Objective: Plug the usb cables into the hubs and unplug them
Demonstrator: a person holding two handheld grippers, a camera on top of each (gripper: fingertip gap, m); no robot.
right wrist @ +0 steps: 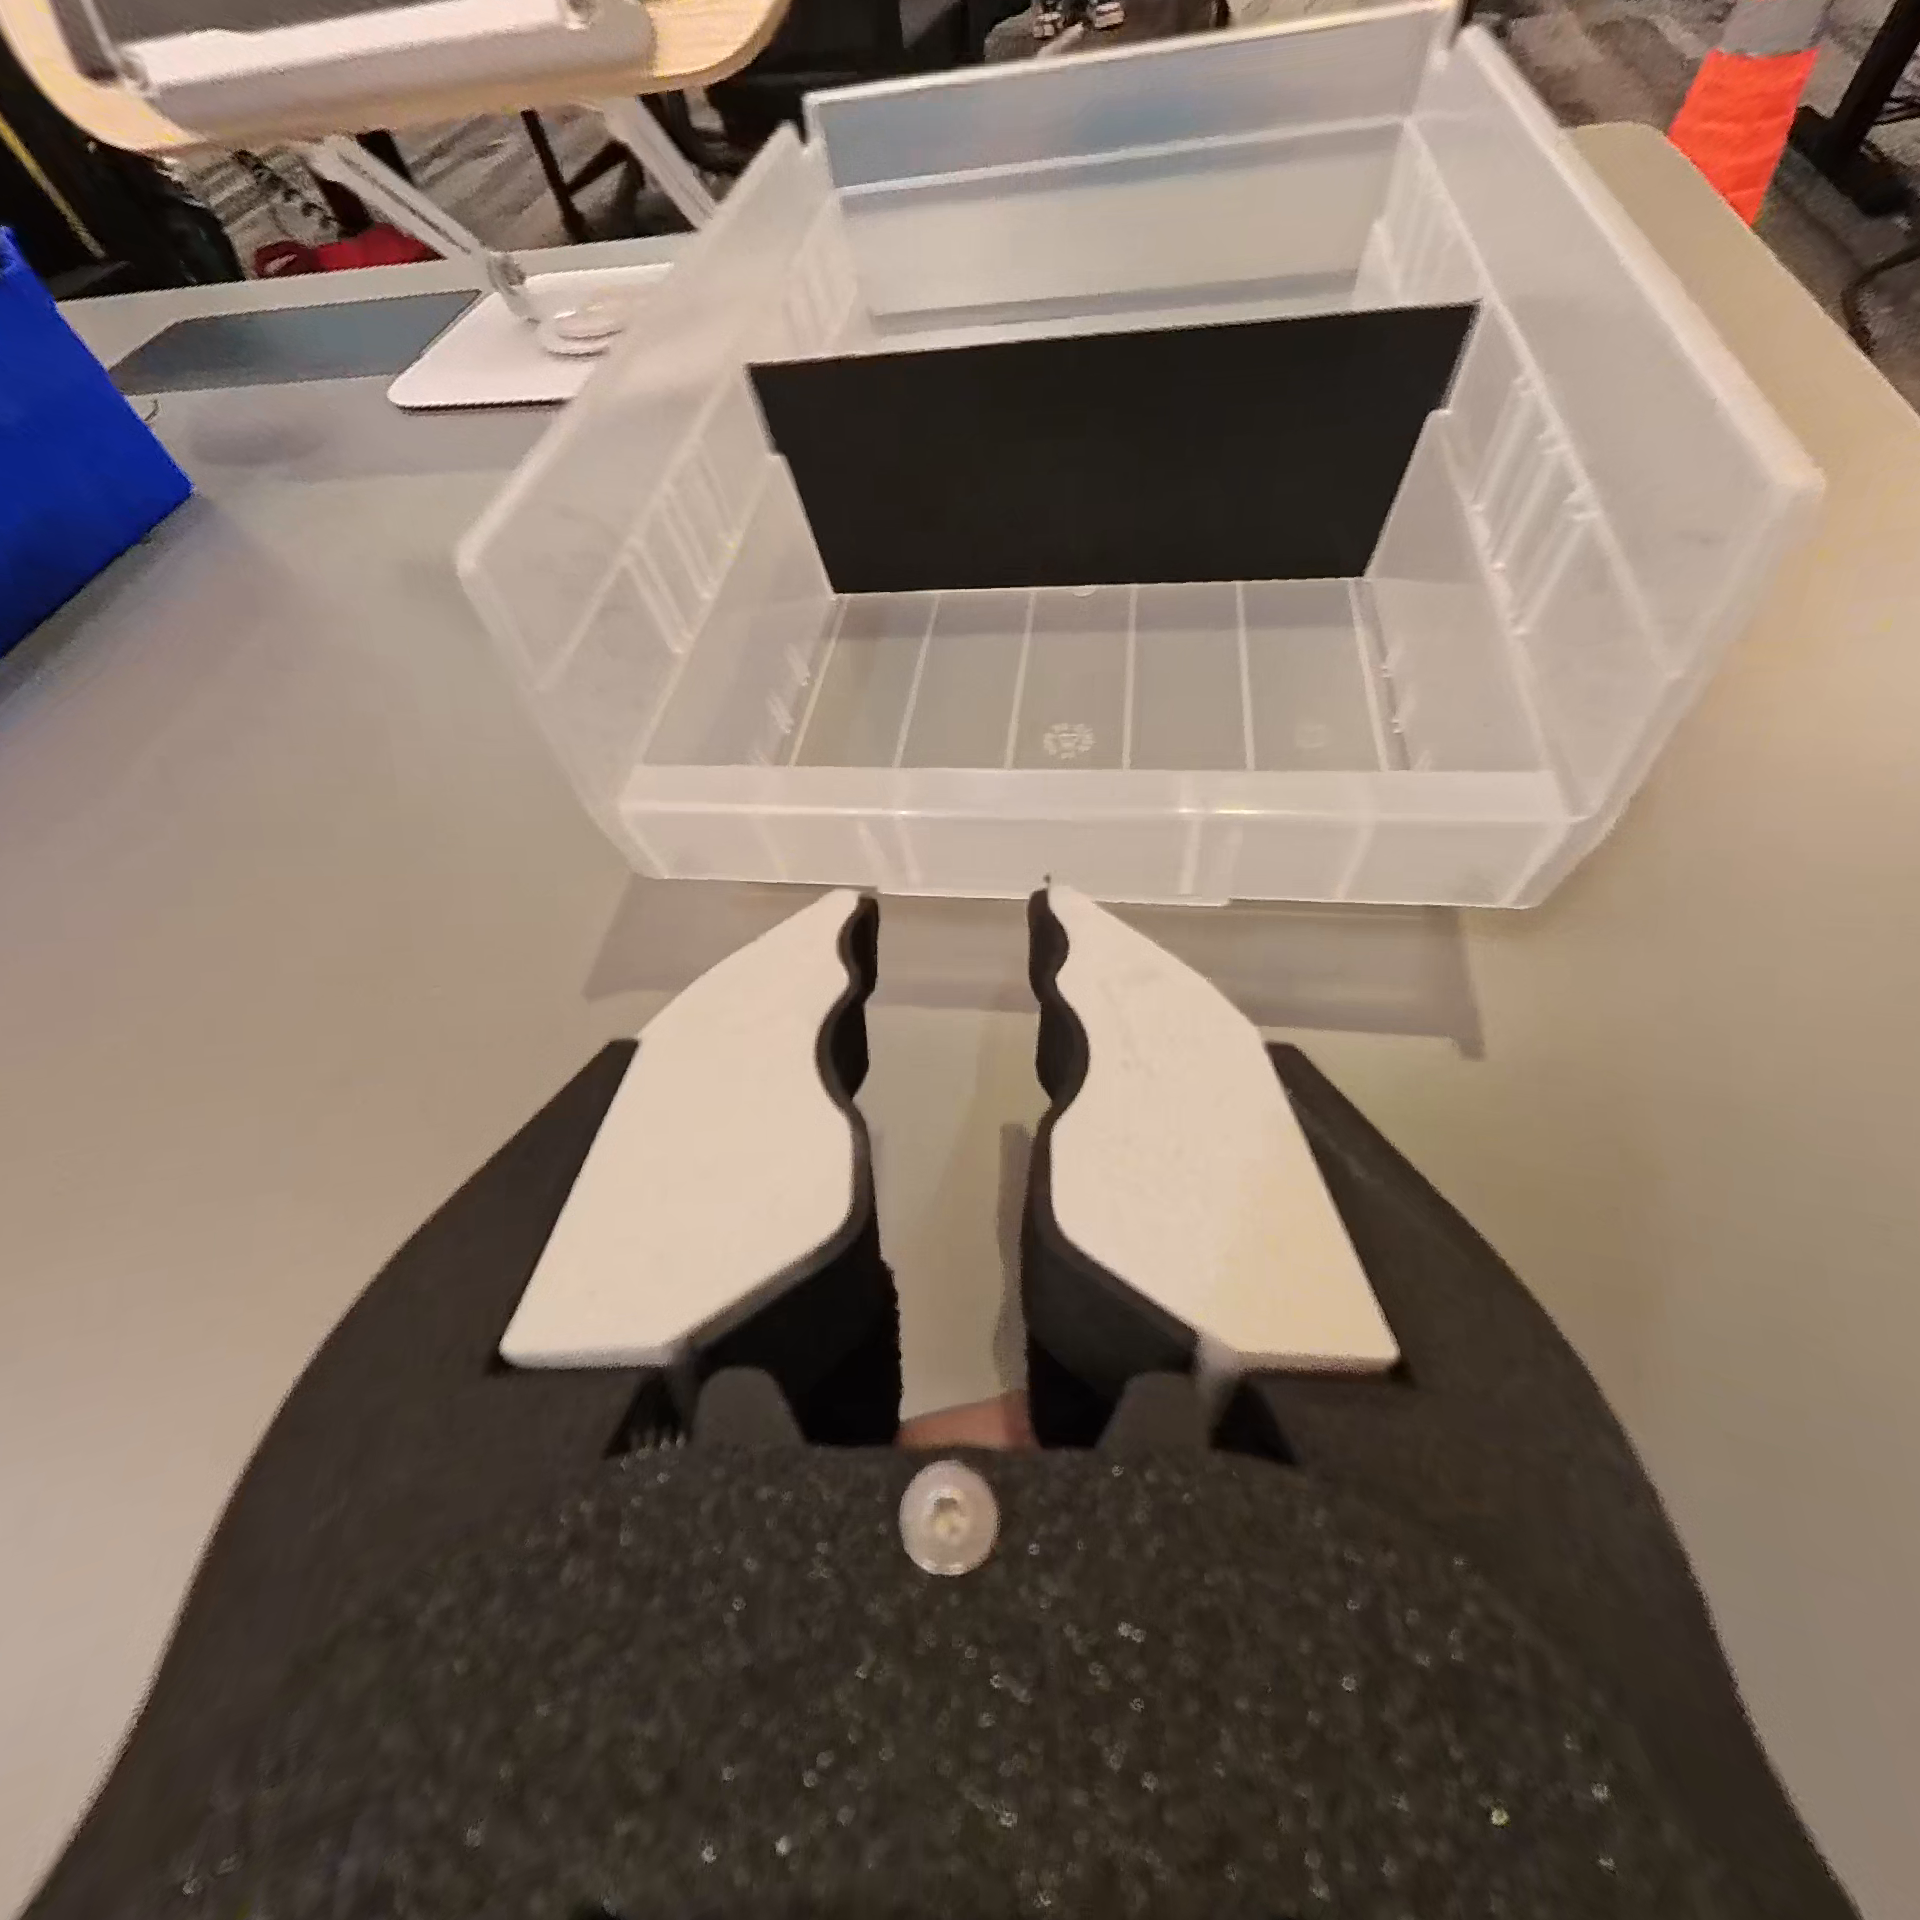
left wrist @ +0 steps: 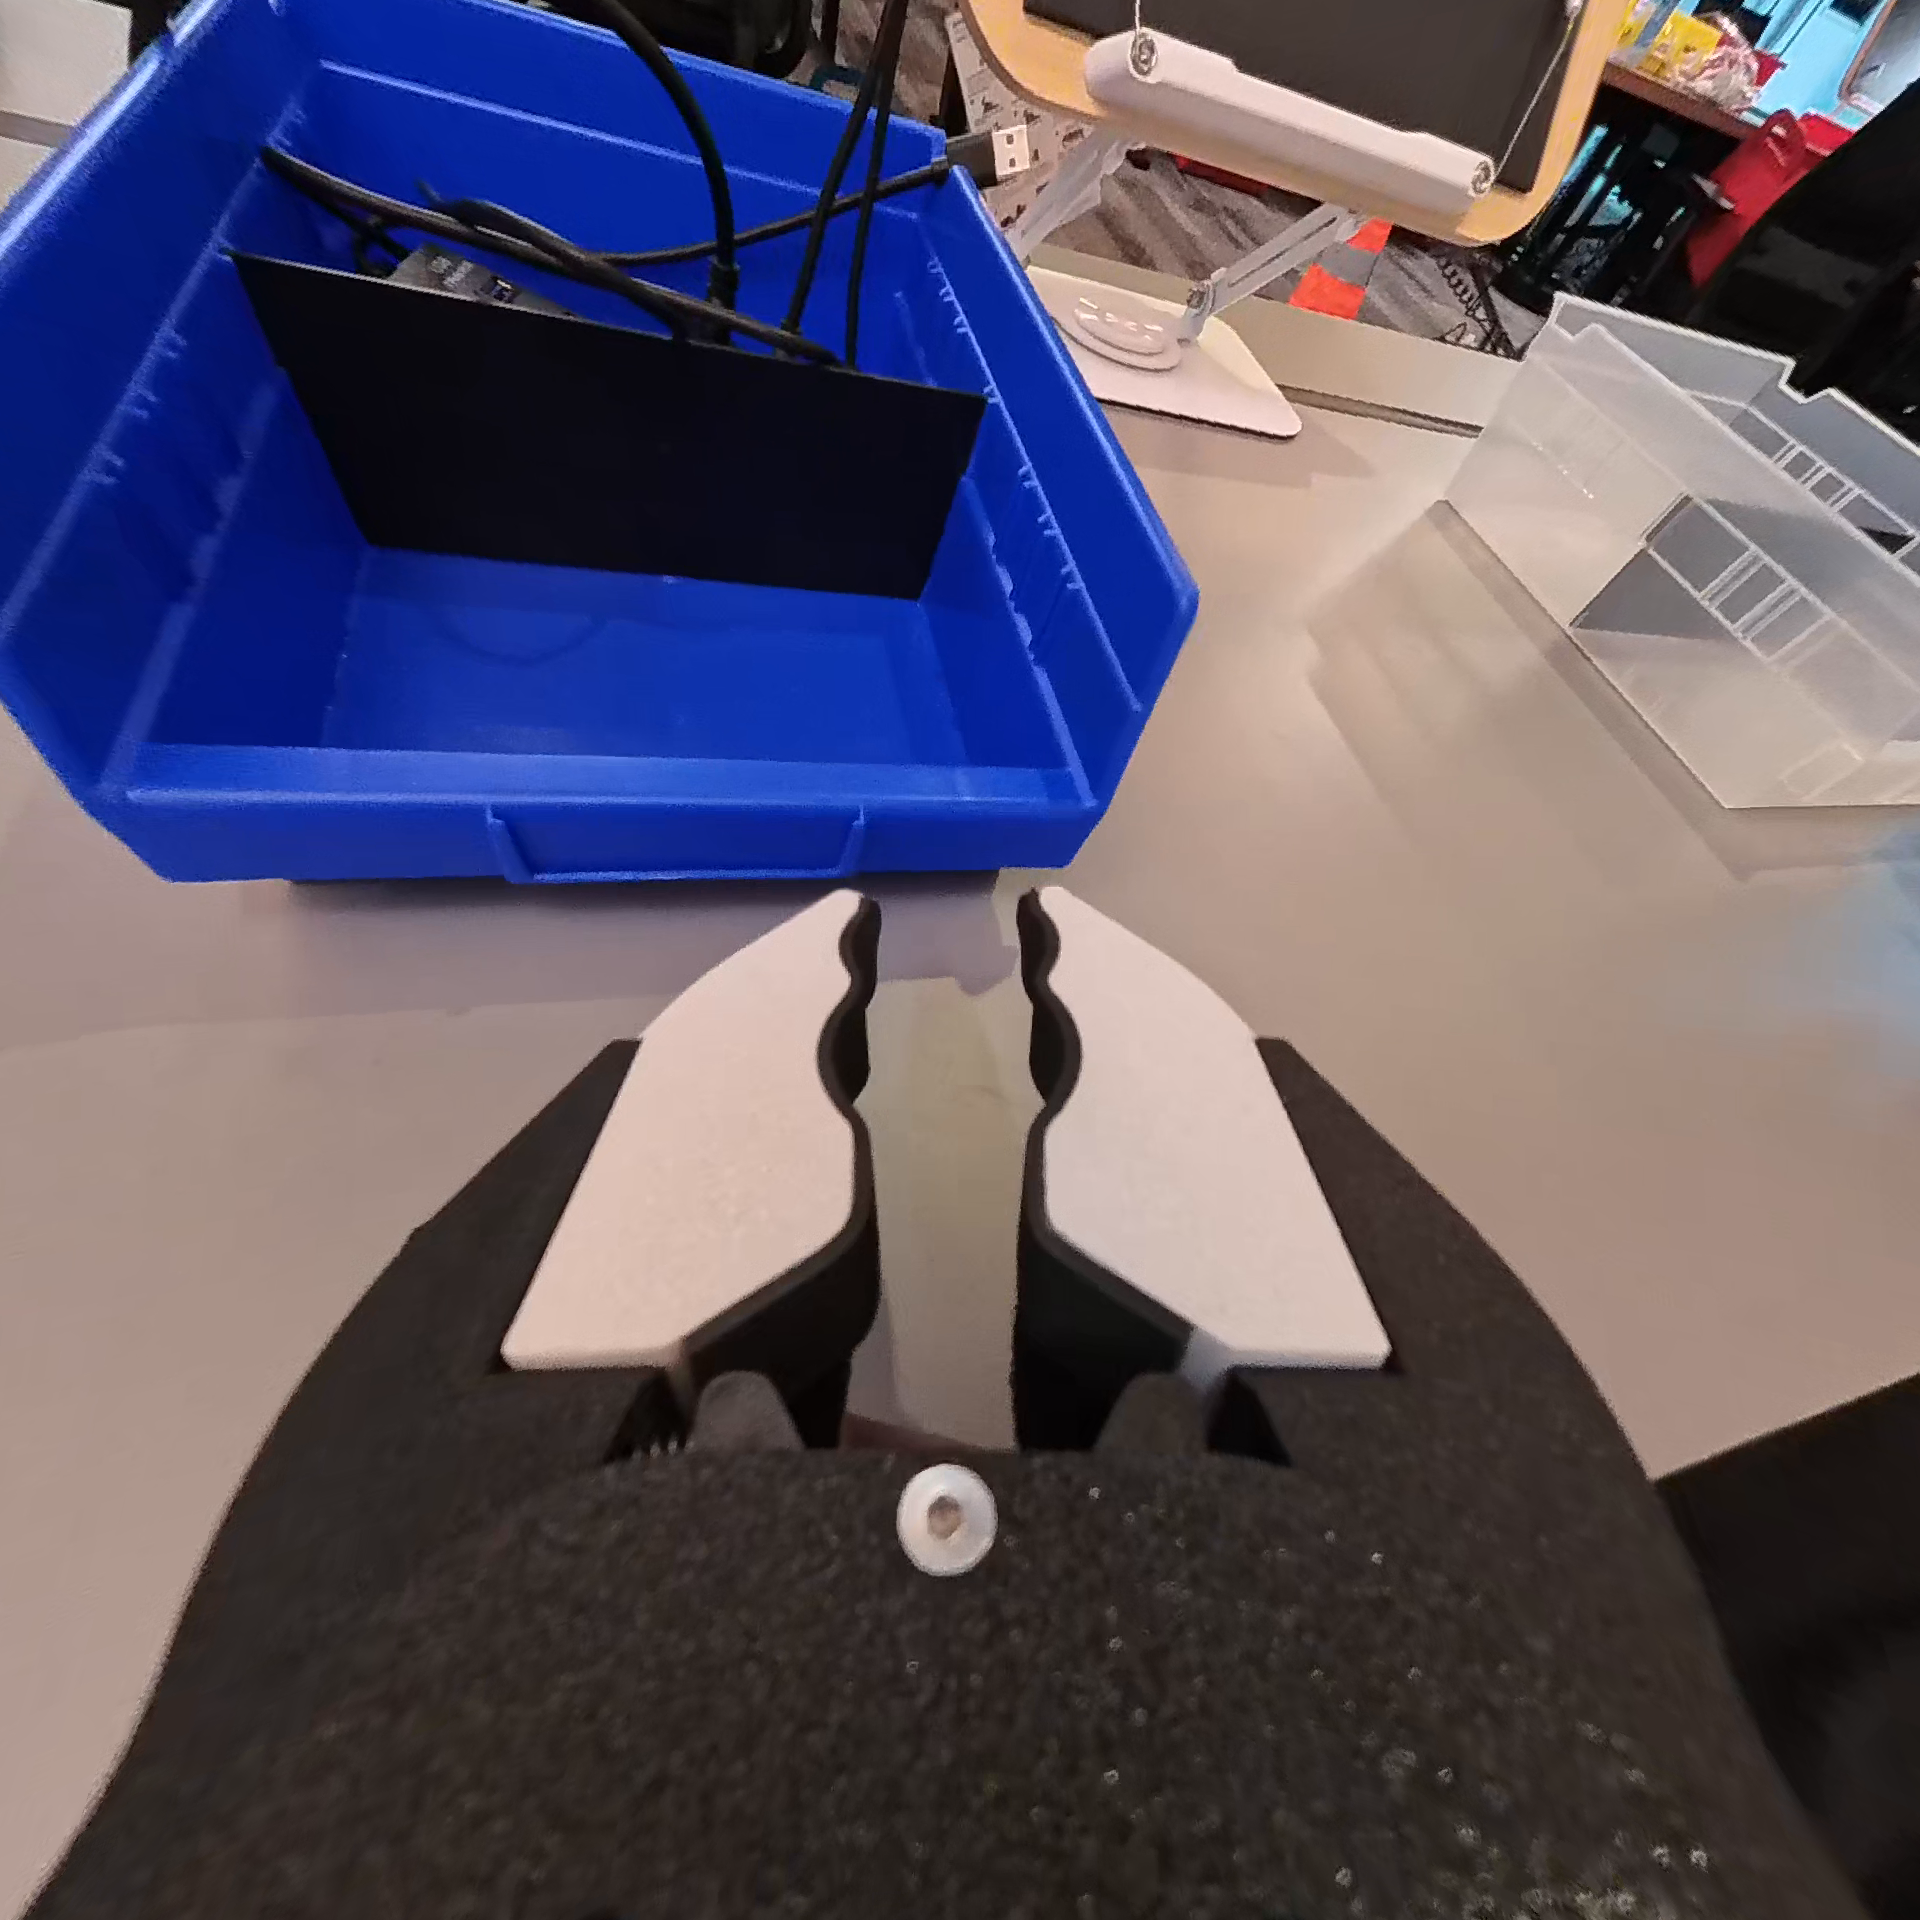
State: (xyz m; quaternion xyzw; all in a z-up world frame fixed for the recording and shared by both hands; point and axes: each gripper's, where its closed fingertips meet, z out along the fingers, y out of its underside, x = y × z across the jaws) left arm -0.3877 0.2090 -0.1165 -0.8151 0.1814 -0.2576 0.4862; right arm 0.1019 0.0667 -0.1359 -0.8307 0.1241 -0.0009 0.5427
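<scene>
- Left gripper [left wrist: 948, 914] hovers low over the desk [left wrist: 1351, 987], just short of the blue bin [left wrist: 582, 821], its fingers [left wrist: 727, 1122] parted by a narrow gap with nothing between them.
- Right gripper [right wrist: 954, 912] sits the same way: a slim gap, nothing held, nose up against the front lip of the clear bin [right wrist: 1091, 831].
- The work is in the upper left of the left wrist view: black usb cables [left wrist: 717, 177] tangle behind the black divider [left wrist: 623, 468] of the blue bin, and a dark hub [left wrist: 457, 278] peeks over its top edge.
- One loose plug [left wrist: 1003, 151] hangs over the bin's far rim, metal end showing. My pick for the first grab.
- To do this well, I'd say lift over the divider, then pinch the plug by its moulded body, square to the port.
- Whether any cable is already seated, I cannot tell; the divider hides the ports.
- In the way: the tall divider and the crossing cables, likely to snag.
- The clear bin's front compartment looks empty, with its own black divider [right wrist: 1112, 457].
- A white stand [left wrist: 1174, 364] sits beyond both bins, clear of the reach.
</scene>
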